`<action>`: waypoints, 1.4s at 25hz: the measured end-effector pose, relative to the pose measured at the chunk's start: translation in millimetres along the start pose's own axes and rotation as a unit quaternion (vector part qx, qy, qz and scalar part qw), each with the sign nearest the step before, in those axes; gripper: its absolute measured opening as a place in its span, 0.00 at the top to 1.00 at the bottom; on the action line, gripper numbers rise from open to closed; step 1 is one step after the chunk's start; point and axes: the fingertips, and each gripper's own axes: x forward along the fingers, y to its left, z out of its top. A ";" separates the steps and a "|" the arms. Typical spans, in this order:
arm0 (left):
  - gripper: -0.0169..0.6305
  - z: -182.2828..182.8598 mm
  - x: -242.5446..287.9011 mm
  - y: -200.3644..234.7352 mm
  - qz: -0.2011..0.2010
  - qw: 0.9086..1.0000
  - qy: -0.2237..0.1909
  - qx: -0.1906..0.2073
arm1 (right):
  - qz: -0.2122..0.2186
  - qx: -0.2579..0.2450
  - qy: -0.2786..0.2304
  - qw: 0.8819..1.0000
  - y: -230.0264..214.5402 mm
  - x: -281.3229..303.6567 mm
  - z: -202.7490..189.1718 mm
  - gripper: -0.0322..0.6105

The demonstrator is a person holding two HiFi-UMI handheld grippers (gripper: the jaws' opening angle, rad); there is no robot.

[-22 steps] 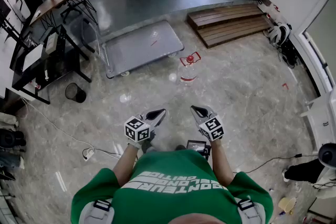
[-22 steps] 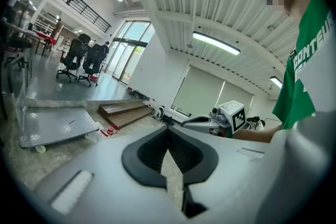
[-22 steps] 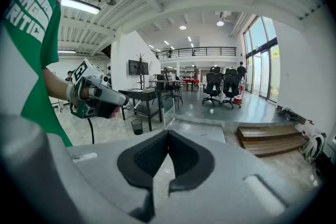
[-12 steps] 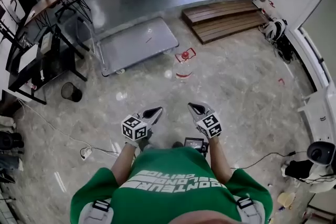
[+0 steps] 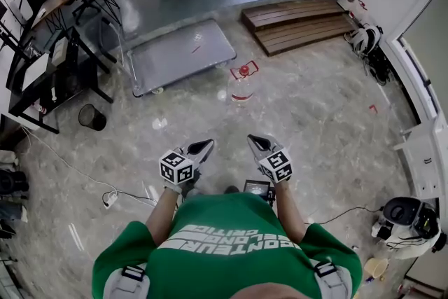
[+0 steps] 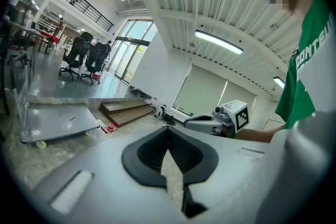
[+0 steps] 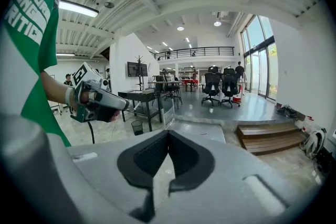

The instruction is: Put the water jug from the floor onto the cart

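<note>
- The step in hand is reading as the approach. The person is standing well back from the jug (image 5: 242,85), with both grippers held out low in front and nothing lifted yet.
- The jug is sitting upright on the floor just beside the cart's (image 5: 183,54) near right corner (its red cap and handle are showing on top). It is well apart from either gripper.
- The left gripper (image 5: 201,147) is keeping its jaws pressed together with nothing between them. The right gripper (image 5: 256,144) is doing the same, clenched and empty.
- The next move is calling for walking forward, spreading the jaws and lowering them onto the handle or neck. I am judging the right gripper the likelier one, since the jug is lying slightly to that side.
- After that, the jug is needing only a short lift over the cart's low edge onto its flat deck, which is offering plenty of room.
- The floor between the person and the jug is lying open.
- The steps (image 5: 301,21) are sitting near the jug on its far right, so a swing that way is risking a knock.
- Desks (image 5: 49,73) and a bin (image 5: 91,117) are crowding the left side, and a cable (image 5: 112,198) is trailing near the feet there.
</note>
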 end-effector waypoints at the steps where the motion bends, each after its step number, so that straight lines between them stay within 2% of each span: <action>1: 0.95 -1.0 2.0 -1.5 0.002 1.000 -0.001 -0.001 | 0.002 -0.001 0.000 1.000 -0.8 -1.4 -1.5 0.96; 13: 0.95 -14.2 26.5 -30.8 0.024 1.000 -0.011 -0.005 | 0.001 0.017 -0.009 1.000 -32.9 -23.8 -20.1 0.96; 19: 0.95 -20.4 25.3 -27.5 0.032 0.999 -0.008 -0.012 | 0.003 0.019 -0.010 1.000 -37.0 -21.9 -23.0 0.96; 29: 0.95 -12.2 53.5 -14.7 -0.001 1.000 -0.001 -0.014 | -0.014 0.028 0.016 0.999 -53.3 -19.9 -36.5 0.96; 35: 0.95 6.2 68.6 14.3 -0.018 1.000 -0.005 -0.018 | -0.026 0.033 0.027 0.999 -74.3 3.2 -29.9 0.96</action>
